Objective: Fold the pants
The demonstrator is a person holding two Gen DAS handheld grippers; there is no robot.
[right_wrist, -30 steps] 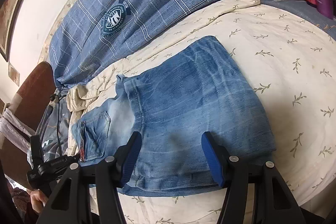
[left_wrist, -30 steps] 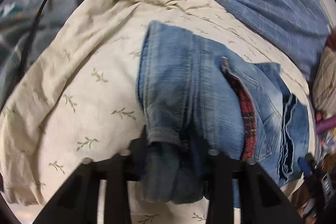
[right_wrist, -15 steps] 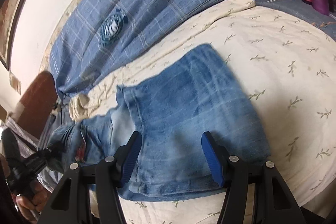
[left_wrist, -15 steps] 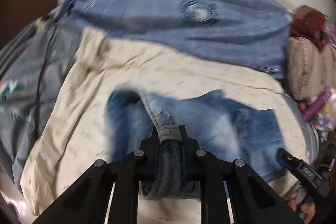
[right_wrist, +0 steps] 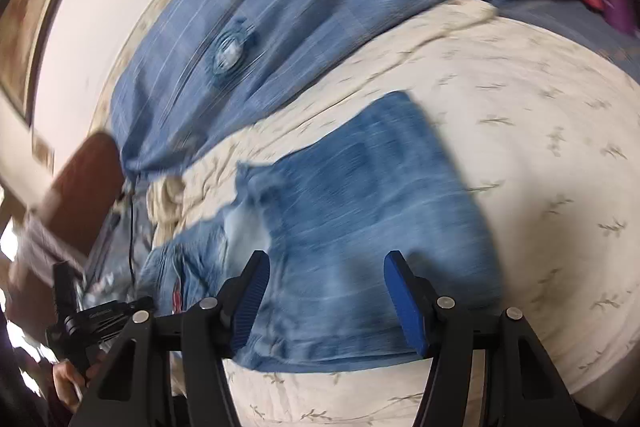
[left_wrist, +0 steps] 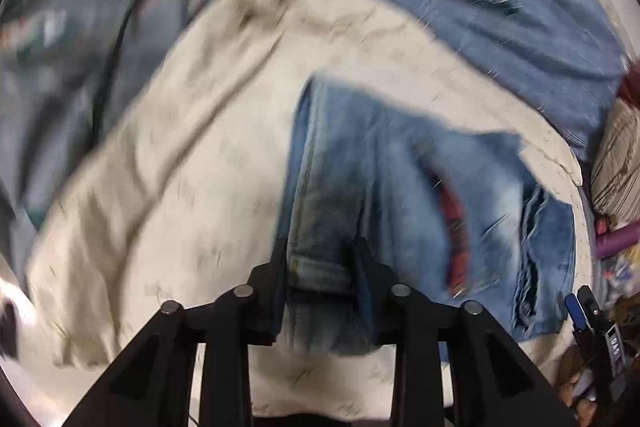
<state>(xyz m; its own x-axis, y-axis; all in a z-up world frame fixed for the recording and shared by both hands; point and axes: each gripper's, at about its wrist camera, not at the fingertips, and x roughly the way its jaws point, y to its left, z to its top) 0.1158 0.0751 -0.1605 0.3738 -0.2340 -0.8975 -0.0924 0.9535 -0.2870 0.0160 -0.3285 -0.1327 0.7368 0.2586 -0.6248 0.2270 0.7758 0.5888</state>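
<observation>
Folded blue jeans (left_wrist: 380, 163) lie on a cream leaf-print sheet (left_wrist: 180, 167); their red inner waistband shows. My left gripper (left_wrist: 322, 267) points steeply down at the near left edge, its jaws opening with a bunched denim fold still filling the gap and touching both pads. In the right wrist view the jeans (right_wrist: 360, 195) spread out below my right gripper (right_wrist: 326, 291), which hovers open over their near hem with nothing pinched between its blue pads (right_wrist: 256, 291). The left gripper (right_wrist: 92, 319) appears there at the far left, held by a hand (right_wrist: 68, 379). Both views are blurred.
A blue plaid blanket (right_wrist: 280, 27) with a round patch lies behind the sheet (right_wrist: 540, 147). A patterned pillow (left_wrist: 616, 155) and a purple bottle (left_wrist: 616, 239) sit at the right. A black cable (left_wrist: 116, 39) crosses grey-blue bedding at the left. A brown headboard (right_wrist: 84, 187) stands beside the wall.
Half a second ago the left gripper squeezed the denim fold tight with the view tipped up; now it looks down at the jeans again with jaws wider. The right gripper stays put.
</observation>
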